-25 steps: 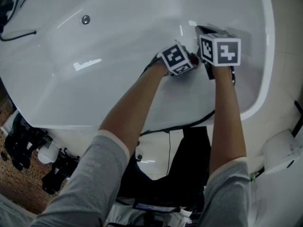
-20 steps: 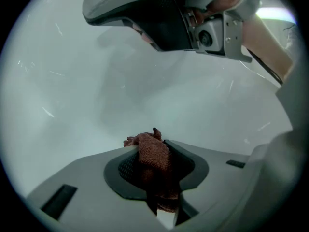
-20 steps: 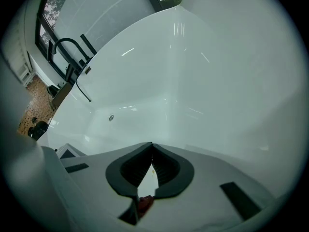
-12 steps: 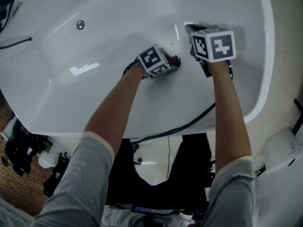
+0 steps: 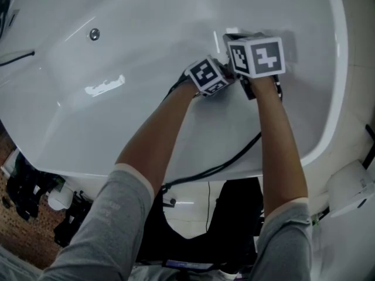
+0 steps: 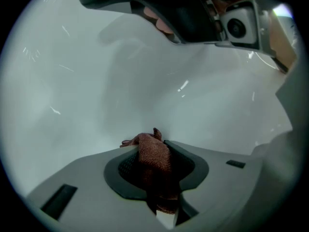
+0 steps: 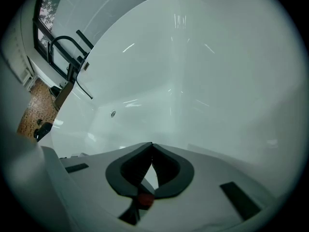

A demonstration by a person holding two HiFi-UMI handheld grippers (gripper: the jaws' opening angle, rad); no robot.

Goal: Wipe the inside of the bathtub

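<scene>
The white bathtub [image 5: 146,51] fills the upper part of the head view, with both arms reaching over its near rim into the right part of the basin. The left tool [image 5: 218,78] sits low against the tub's inner wall, and its jaws are clamped on a reddish-brown cloth [image 6: 153,153]. In the left gripper view the cloth is bunched between the dark pads, and a tuft of it sticks out past the tips toward the glossy tub surface [image 6: 96,81]. The right tool [image 5: 234,40] is just to the right of the left one and a little farther in, the two marker cubes nearly touching. Its body also shows at the top of the left gripper view [image 6: 231,23]. In the right gripper view its jaws [image 7: 152,151] are drawn together with the tips meeting and nothing between them, aimed along the tub's curved wall [image 7: 193,81]. A round metal fitting [image 5: 94,34] sits on the tub wall far to the left. A black cable [image 5: 217,167] trails from the tools over the near rim.
</scene>
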